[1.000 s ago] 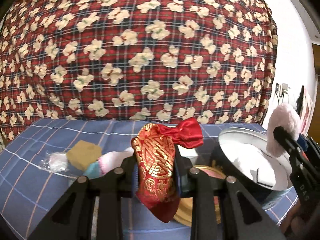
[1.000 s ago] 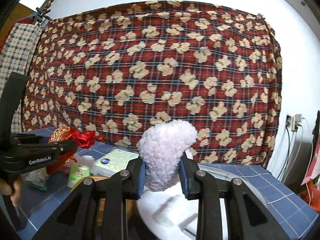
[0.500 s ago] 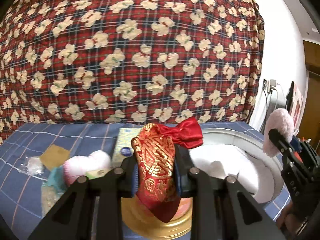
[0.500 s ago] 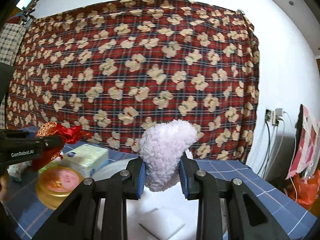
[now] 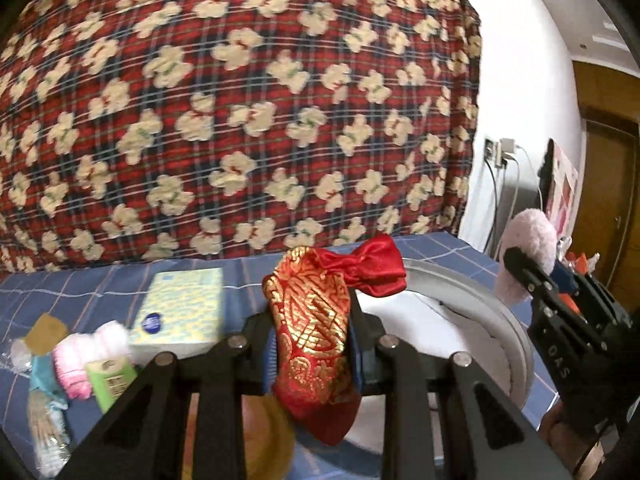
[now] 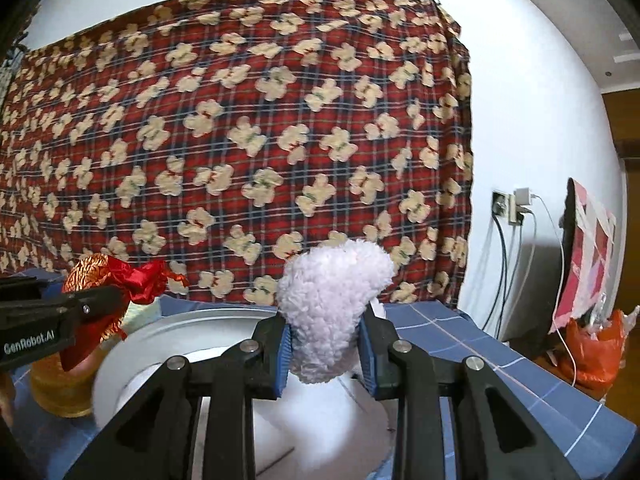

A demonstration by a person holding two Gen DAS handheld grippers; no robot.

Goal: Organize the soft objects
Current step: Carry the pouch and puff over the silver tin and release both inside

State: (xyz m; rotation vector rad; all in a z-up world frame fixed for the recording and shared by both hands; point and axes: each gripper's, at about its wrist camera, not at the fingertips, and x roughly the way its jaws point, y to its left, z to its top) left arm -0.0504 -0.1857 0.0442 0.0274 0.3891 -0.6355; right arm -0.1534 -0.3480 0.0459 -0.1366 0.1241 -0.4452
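My left gripper (image 5: 314,354) is shut on a red and gold brocade pouch (image 5: 316,336) with a red satin top, held above the near edge of a round white tin (image 5: 496,320). My right gripper (image 6: 326,354) is shut on a fluffy pale pink plush piece (image 6: 332,300), hanging over the same white tin (image 6: 132,344). From the left wrist view the right gripper (image 5: 532,276) and its pink plush (image 5: 532,240) show at the right. From the right wrist view the left gripper (image 6: 92,304) with the pouch (image 6: 104,280) shows at the left.
On the blue checked cloth (image 5: 88,292) lie a tissue pack (image 5: 180,308), a pink rolled cloth (image 5: 84,356), a green packet (image 5: 112,380) and a tan sponge (image 5: 46,328). A gold lid (image 6: 60,388) sits left of the tin. A red plaid bear-print cloth (image 5: 240,100) hangs behind. Cables and an orange bag (image 6: 592,348) are at the right.
Both grippers have swung to the right, each keeping its object. The white tin now lies under and ahead of both, and the gold lid has slid to the left edge in the right wrist view.
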